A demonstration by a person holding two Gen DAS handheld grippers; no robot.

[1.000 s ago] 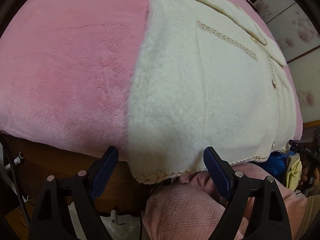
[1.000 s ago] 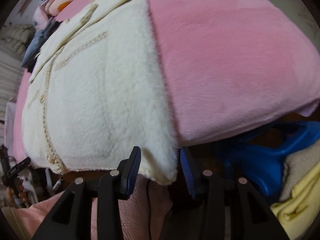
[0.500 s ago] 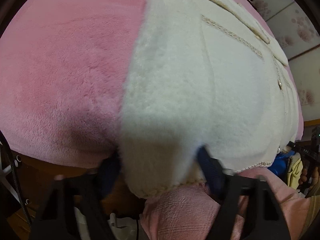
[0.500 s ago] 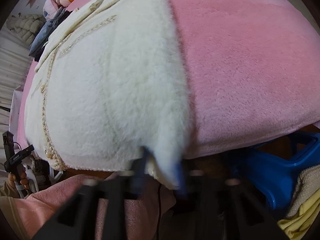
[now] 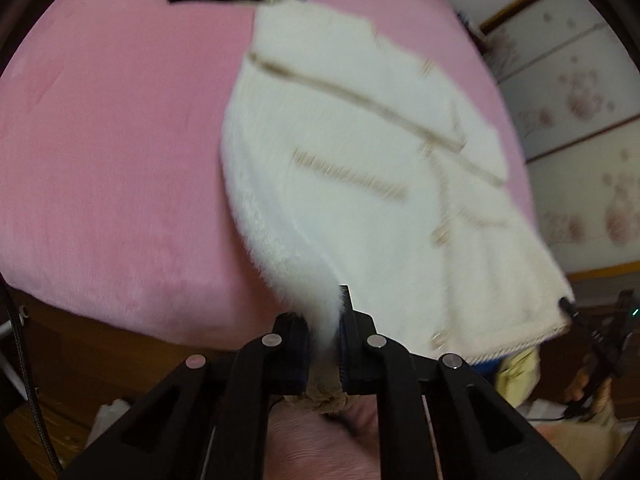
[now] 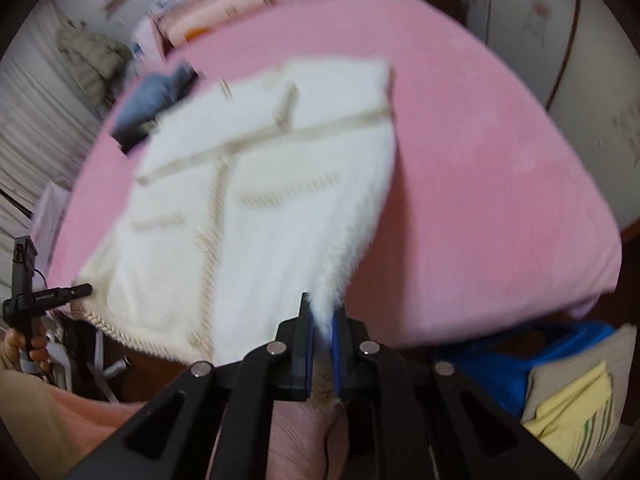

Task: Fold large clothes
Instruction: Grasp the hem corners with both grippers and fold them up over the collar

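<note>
- Left wrist view: left gripper [image 5: 325, 342] pinched the cardigan [image 5: 360, 152] hem at 6 o'clock.
- Right gripper [image 6: 321, 346] likewise clamped the hem.
- Advisable: raise both corners level and carry them toward 12 o'clock over the blanket [image 5: 100, 140].

Cream-white fuzzy jacket [image 5: 360, 184] (beige braid trim); plain pink blanket [image 5: 112, 152]; blue-padded black tongs [image 5: 325, 344].

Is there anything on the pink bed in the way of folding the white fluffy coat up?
Mostly no. The pink blanket beside the coat shows bare. Only dark blue clothes lie at its far end, touching the collar. Both the left gripper and the right gripper already grip the hem.
</note>
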